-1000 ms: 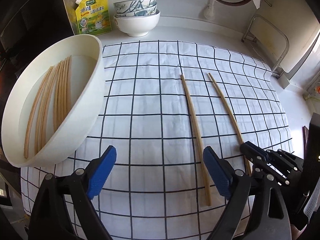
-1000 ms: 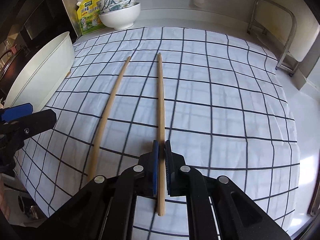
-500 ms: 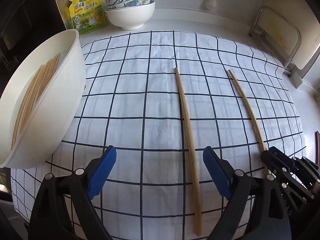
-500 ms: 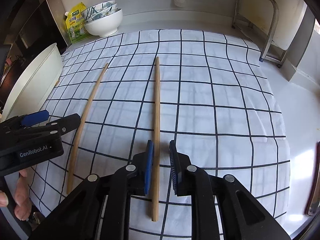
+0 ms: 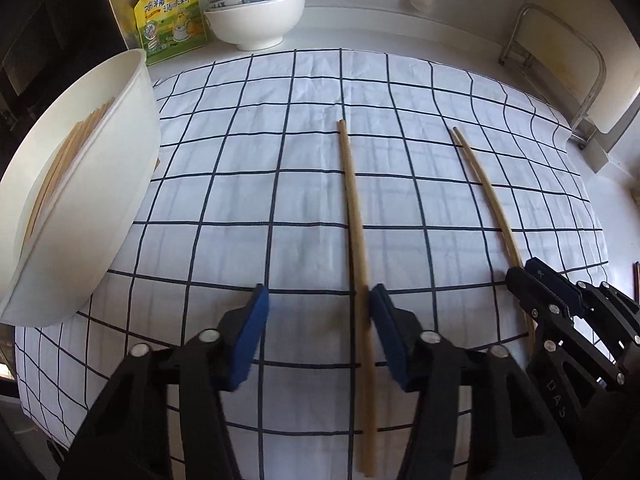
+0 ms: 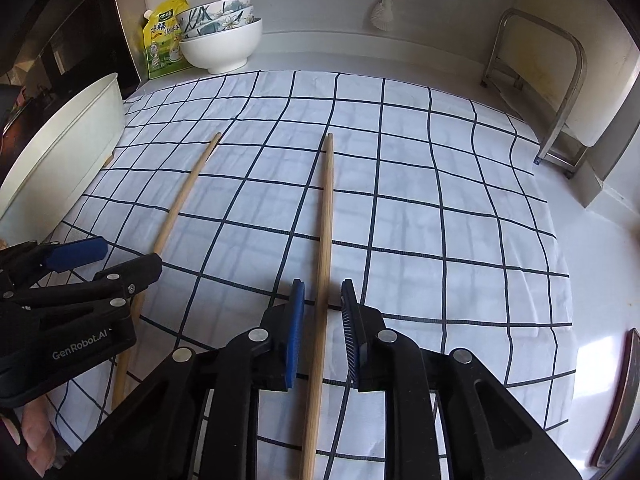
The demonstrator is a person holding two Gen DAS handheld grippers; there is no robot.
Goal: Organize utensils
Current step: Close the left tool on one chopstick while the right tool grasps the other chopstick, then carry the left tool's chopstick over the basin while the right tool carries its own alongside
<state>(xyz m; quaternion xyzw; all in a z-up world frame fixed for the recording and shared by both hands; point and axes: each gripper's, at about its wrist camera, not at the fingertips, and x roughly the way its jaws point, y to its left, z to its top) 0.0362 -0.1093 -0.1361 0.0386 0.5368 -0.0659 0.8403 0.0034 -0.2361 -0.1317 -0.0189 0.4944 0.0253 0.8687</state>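
Observation:
Two wooden chopsticks lie on the checked cloth (image 5: 240,184). The left chopstick (image 5: 352,208) (image 6: 176,208) runs between the jaws of my left gripper (image 5: 320,296) (image 6: 128,256). Those jaws are closing; the stick lies close against the right pad, and the left pad is still far off. The right chopstick (image 5: 488,196) (image 6: 326,220) lies between the pads of my right gripper (image 6: 322,286) (image 5: 524,276). Its jaws are closing too, with a narrow gap on each side of the stick. A white tub (image 5: 100,184) (image 6: 68,148) at the left holds several chopsticks (image 5: 68,156).
Stacked bowls (image 5: 256,20) and a yellow pouch (image 5: 168,20) stand at the back by the wall. A metal rack (image 5: 560,60) stands at the back right. A person's hand (image 6: 36,436) shows at the lower left. A dark object (image 6: 624,392) lies past the cloth's right edge.
My left gripper came forward and down over the left chopstick, and its jaws narrowed a lot. My right gripper's pads, shut on the right chopstick a second ago, now stand slightly apart from it.

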